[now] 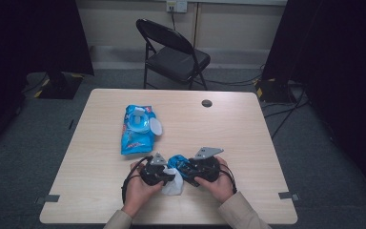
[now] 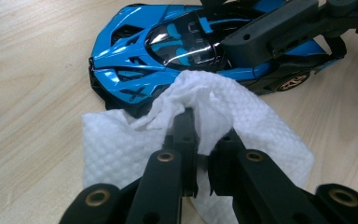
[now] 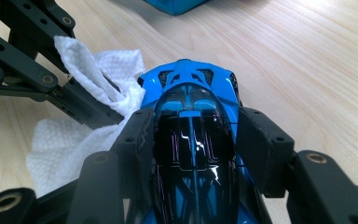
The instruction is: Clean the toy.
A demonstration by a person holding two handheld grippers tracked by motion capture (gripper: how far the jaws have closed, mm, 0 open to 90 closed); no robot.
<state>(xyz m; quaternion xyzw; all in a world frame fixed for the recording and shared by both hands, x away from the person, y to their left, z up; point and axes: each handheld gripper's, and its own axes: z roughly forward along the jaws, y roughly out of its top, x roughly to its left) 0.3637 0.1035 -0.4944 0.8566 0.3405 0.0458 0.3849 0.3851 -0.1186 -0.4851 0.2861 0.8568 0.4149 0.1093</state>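
A blue and black toy sports car [image 2: 168, 51] [image 3: 193, 116] [image 1: 175, 161] lies on the wooden table [image 1: 228, 138] near its front edge. My right gripper [image 3: 193, 140] [image 1: 190, 168] is shut on the car, one jaw on each flank. My left gripper [image 2: 204, 135] [image 1: 164, 177] is shut on a white quilted wipe [image 2: 223, 116] [image 3: 98, 88] [image 1: 173, 187]. The wipe's bunched end lies against the car's side, by the nose. The rest of the wipe is spread on the table below the car.
A blue pack of wet wipes [image 1: 137, 129] with its white lid flipped open lies further back on the table, left of centre. A small dark round cap [image 1: 207, 103] sits near the far edge. A black folding chair [image 1: 174, 52] stands behind the table.
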